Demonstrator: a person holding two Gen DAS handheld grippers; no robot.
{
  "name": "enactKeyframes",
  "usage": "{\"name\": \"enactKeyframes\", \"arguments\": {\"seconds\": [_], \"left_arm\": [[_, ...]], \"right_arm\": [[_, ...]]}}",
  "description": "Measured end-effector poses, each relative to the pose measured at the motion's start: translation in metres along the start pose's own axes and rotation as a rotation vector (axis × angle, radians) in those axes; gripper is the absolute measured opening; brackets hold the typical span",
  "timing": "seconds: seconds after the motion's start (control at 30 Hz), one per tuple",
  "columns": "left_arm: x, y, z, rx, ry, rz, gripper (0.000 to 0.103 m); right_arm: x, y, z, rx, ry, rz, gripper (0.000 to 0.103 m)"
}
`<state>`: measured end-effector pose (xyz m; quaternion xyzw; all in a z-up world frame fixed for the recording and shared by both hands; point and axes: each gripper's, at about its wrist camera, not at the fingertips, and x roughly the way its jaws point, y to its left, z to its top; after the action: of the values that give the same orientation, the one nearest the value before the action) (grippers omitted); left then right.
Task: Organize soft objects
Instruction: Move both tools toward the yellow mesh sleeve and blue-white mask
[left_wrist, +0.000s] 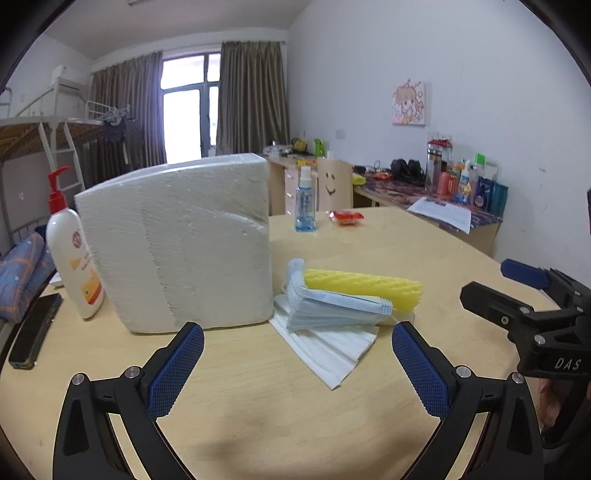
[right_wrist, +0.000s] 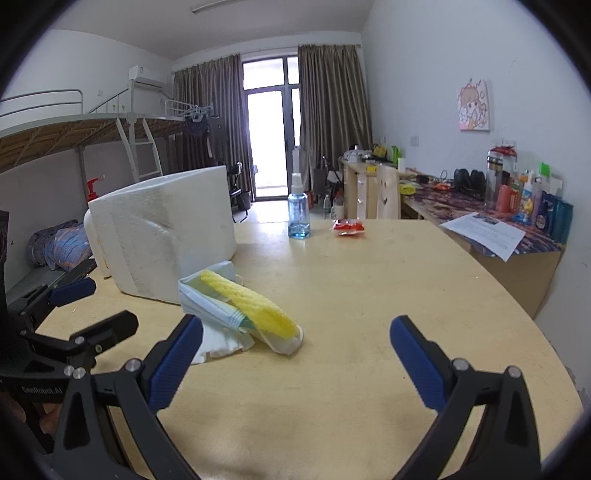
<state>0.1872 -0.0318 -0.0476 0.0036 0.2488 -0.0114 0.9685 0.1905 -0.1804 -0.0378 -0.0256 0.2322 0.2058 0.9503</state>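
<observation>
**Soft pile beside the tissue pack, both grippers spread**

I see the yellow sponge (left_wrist: 364, 286) lying on top of a folded blue mask (left_wrist: 325, 308), and both rest on a white mask (left_wrist: 328, 349) spread flat on the worktop (left_wrist: 388, 243). The pile sits just right of the big white tissue pack (left_wrist: 177, 243), touching or nearly touching its lower corner; I cannot tell which. From my right wrist camera the sponge (right_wrist: 249, 304) slants across the masks, its near end resting on a white fold.

My left hand-held gripper (left_wrist: 297, 363) is spread wide above the worktop, holding nothing, with the white mask's near corner between its fingers. My right hand-held gripper (right_wrist: 295, 350) is likewise spread and empty, just right of the pile.

Behind the tissue pack stands a lotion bottle (left_wrist: 72, 251) with a red pump, and a black phone (left_wrist: 35, 332) lies near the worktop's left edge. Farther back are a blue spray bottle (left_wrist: 306, 201) and a red packet (left_wrist: 346, 217), well apart from the pile.
</observation>
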Motion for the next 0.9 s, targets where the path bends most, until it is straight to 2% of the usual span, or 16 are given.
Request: {"name": "enactKeyframes", "arguments": {"seconds": [0.17,0.37,0.6,0.67,0.73,0.9], "left_arm": [[0.014,-0.003,0.007,-0.006,0.028,0.024,0.102],[0.031,-0.001,0.017,-0.023,0.071,0.035,0.102],[0.045,-0.002,0.024,0.0,0.095,0.047,0.102],[0.051,-0.002,0.026,0.002,0.109,0.039,0.098],[0.058,-0.001,0.028,0.0,0.129,0.037,0.094],[0.07,0.001,0.025,-0.014,0.167,0.033,0.085]], "right_arm": [[0.009,-0.009,0.009,-0.013,0.024,0.018,0.103],[0.025,-0.019,0.016,0.011,0.086,0.08,0.102],[0.038,-0.014,0.022,-0.019,0.121,0.122,0.102],[0.043,-0.013,0.024,-0.034,0.129,0.126,0.098],[0.047,-0.012,0.025,-0.042,0.142,0.123,0.085],[0.059,-0.013,0.028,-0.058,0.176,0.129,0.082]]}}
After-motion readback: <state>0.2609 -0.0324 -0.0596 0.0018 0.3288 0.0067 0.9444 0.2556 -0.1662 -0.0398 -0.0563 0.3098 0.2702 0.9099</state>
